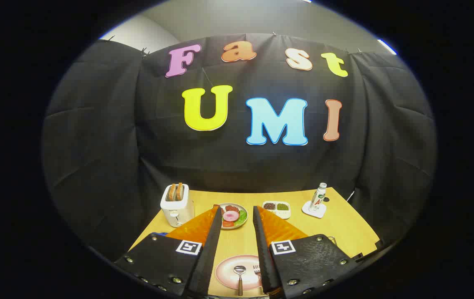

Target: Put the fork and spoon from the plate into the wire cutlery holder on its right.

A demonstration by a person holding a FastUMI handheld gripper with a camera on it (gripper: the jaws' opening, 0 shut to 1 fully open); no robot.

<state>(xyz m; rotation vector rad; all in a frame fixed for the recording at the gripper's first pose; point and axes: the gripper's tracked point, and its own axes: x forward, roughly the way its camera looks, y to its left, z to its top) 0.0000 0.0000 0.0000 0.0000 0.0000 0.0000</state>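
The gripper [239,232] hangs with jaws spread and empty over the pink plate [226,274], spoon [240,275] between them, fork [257,272] by the right one: nothing is picked yet, so it probably needs lowering onto the spoon.

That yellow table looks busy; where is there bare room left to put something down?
Bare table lies past the bottle on its coaster, and between the food plate and pink plate, where the open hand-held gripper hovers. The far edge is crowded: toaster, food plate, divided dish, bottle.
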